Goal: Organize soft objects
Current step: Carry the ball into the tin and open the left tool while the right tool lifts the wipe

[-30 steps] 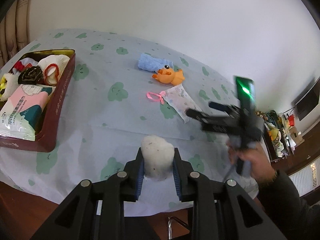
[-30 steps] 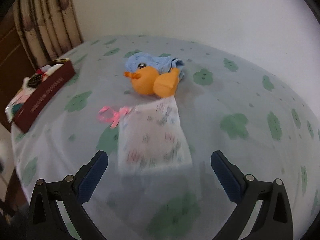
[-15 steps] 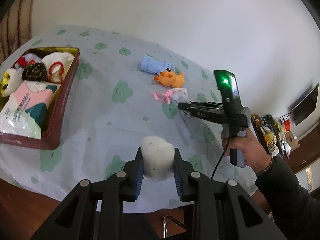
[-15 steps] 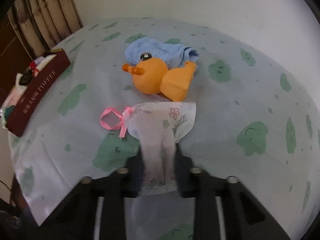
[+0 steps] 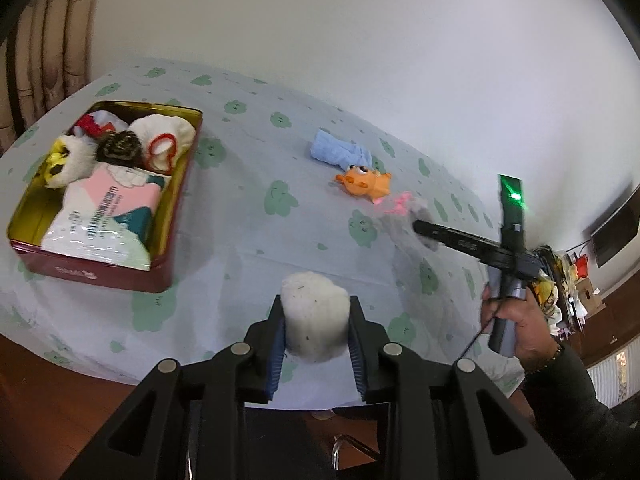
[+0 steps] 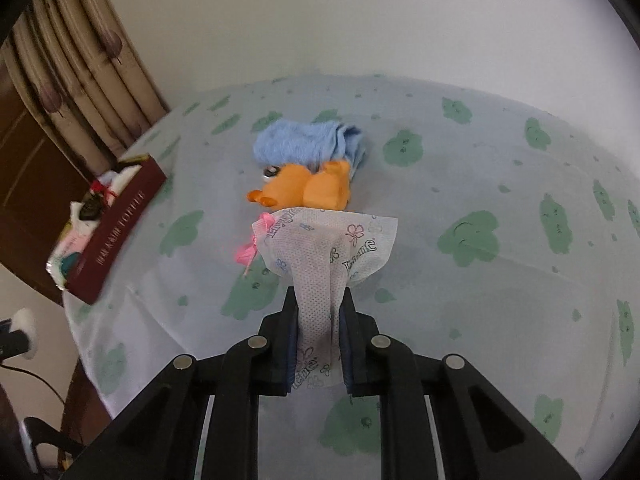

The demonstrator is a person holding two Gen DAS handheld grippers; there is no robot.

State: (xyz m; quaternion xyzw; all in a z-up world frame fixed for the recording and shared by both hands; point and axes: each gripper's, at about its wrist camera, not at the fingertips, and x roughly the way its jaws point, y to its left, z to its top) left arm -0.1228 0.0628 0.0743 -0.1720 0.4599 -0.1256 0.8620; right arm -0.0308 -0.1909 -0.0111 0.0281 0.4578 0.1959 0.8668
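Observation:
My left gripper is shut on a white fluffy ball, held above the near table edge. My right gripper is shut on a white printed pouch with a pink ribbon, lifted a little off the cloth. In the left wrist view the right gripper shows at the right with the blurred pouch. An orange plush toy and a blue folded cloth lie just beyond the pouch. A dark red tin box at the left holds several soft things.
The table wears a pale blue cloth with green cloud prints. A tissue pack fills the near part of the tin. Curtains hang at the left. A person's hand and dark sleeve hold the right gripper's handle.
The right gripper went from wide open around the pouch to shut on it and raised it. The left gripper kept the ball and moved back from the table, rising a little.

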